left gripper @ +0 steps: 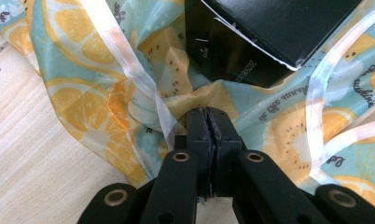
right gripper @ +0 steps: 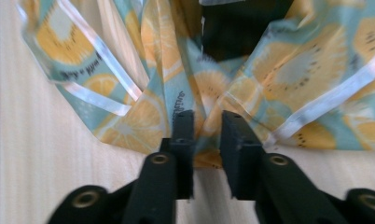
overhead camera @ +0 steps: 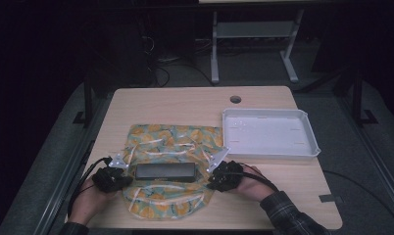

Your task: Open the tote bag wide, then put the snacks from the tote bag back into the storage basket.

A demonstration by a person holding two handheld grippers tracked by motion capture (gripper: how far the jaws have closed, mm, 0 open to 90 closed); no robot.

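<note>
Centrally, low in the high view: box on cloth, long axis left-right between the 2 grippers. Left gripper clamped on cloth beside the box's left end. Right gripper parted, cloth between its jaws, unpinched, at the right end.

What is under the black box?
The black box lies on a cloth printed with orange slices, spread on the wooden table. The patch of cloth right beneath the box is covered, so it can't be seen.

box on cloth mid table, tray to cloth's right.
</note>
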